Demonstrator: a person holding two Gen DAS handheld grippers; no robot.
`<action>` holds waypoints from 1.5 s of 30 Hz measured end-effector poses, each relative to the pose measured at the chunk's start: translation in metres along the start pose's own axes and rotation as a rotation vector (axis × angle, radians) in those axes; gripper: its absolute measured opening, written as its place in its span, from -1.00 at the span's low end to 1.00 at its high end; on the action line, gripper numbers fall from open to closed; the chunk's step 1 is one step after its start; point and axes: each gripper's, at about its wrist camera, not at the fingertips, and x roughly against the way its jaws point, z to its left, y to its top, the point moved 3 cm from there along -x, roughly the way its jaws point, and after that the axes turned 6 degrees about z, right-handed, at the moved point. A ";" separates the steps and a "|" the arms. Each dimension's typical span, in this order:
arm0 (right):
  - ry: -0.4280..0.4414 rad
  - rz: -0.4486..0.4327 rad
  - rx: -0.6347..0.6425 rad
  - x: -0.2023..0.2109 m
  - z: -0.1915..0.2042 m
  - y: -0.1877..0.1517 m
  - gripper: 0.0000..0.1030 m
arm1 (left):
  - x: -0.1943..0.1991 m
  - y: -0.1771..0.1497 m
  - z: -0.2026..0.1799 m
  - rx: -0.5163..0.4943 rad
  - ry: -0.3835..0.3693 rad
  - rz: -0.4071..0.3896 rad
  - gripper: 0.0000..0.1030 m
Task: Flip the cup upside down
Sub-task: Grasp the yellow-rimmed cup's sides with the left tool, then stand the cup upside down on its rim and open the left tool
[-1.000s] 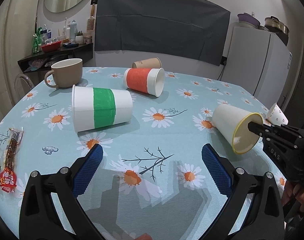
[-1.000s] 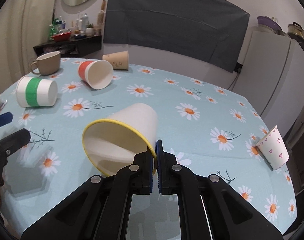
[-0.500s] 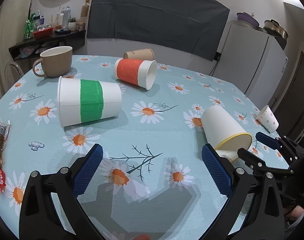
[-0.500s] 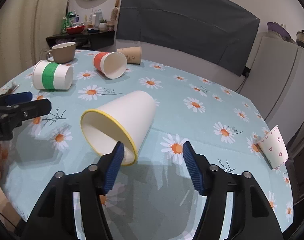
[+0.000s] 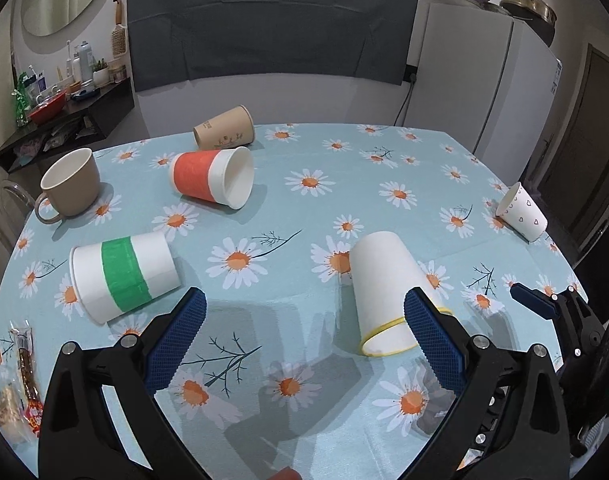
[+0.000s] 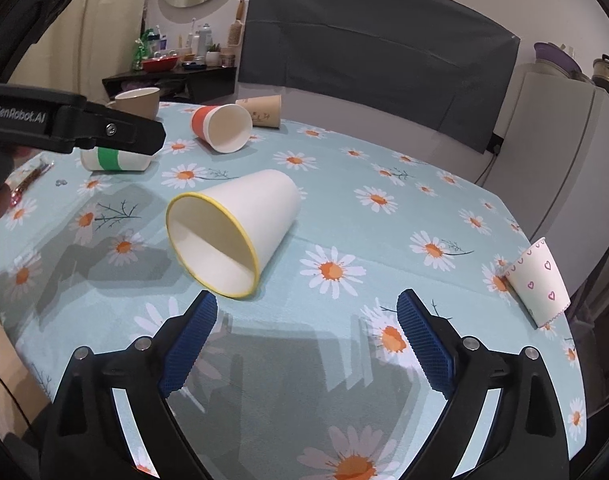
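Note:
A white paper cup with a yellow rim (image 5: 384, 284) lies on its side on the daisy tablecloth; in the right wrist view (image 6: 240, 224) its mouth faces me. My left gripper (image 5: 304, 340) is open and empty above the cloth, its right finger just in front of the cup's rim. My right gripper (image 6: 306, 340) is open and empty, a short way back from the cup. The right gripper's tips also show in the left wrist view (image 5: 544, 308), to the right of the cup.
Other cups lie on their sides: a green-banded one (image 5: 122, 276), an orange-banded one (image 5: 212, 178), a brown one (image 5: 224, 132) and a small heart-print one (image 5: 522, 212) near the right edge. A beige mug (image 5: 70, 186) stands upright at the left. Snack packets (image 5: 20, 364) lie at the near left edge.
My right gripper opened, let go of the yellow-rimmed cup's rim and drew back. The cup now lies free on the cloth. My left gripper moved right, toward the cup.

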 end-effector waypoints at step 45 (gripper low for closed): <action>0.185 0.023 -0.206 -0.024 -0.099 -0.016 0.73 | -0.094 0.106 -0.028 0.082 0.013 0.313 0.15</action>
